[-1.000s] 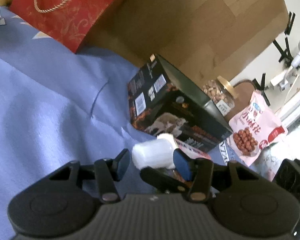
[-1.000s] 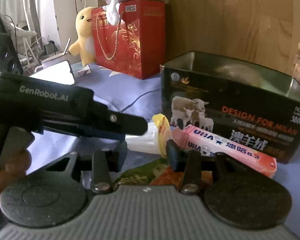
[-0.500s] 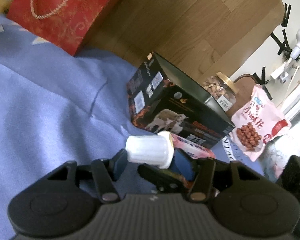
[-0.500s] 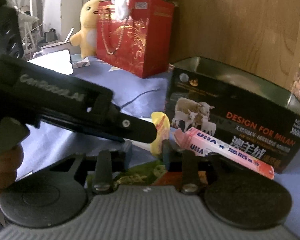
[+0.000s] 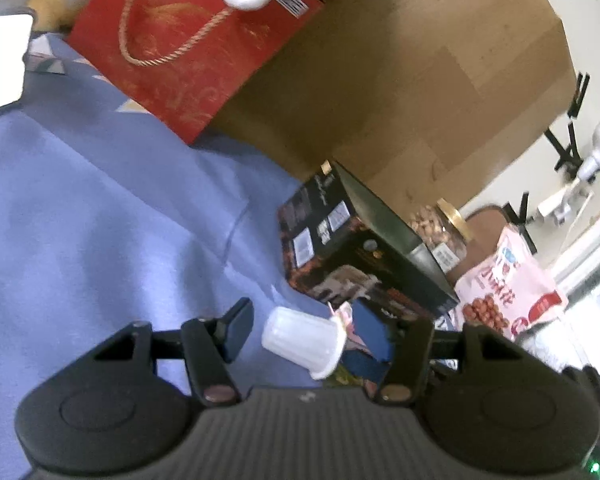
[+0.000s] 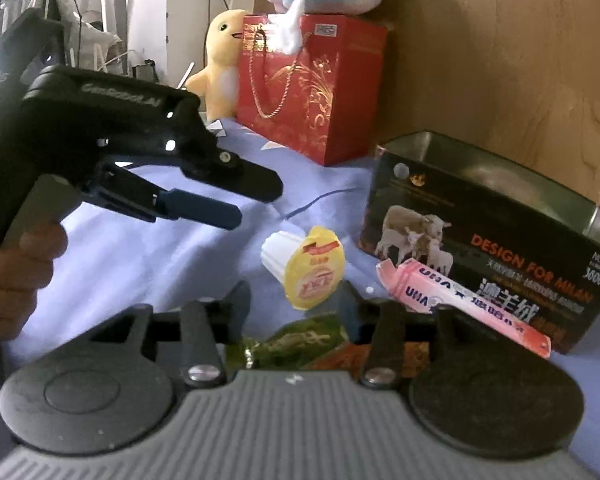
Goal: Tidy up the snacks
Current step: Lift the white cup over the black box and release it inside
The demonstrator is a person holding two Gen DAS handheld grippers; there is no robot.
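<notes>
One small white plastic jelly cup with a yellow foil lid is lying tipped on the blue bedsheet at lower centre of both views. One long pink candy box, one green snack wrapper, one open black rectangular tin, one nut jar with a gold lid and one pink snack bag are clustering to the right. One red gift bag is standing at the upper centre against the wooden headboard.

Open sheet is stretching left of the cup; the tin's wall is closing off the right.

The left gripper is opening its jaws, released, with the cup between them but loose. The right gripper is opening too, nothing clamped. A second ago the left jaws were flanking the cup more closely; they are now standing wider and lifted clear.
</notes>
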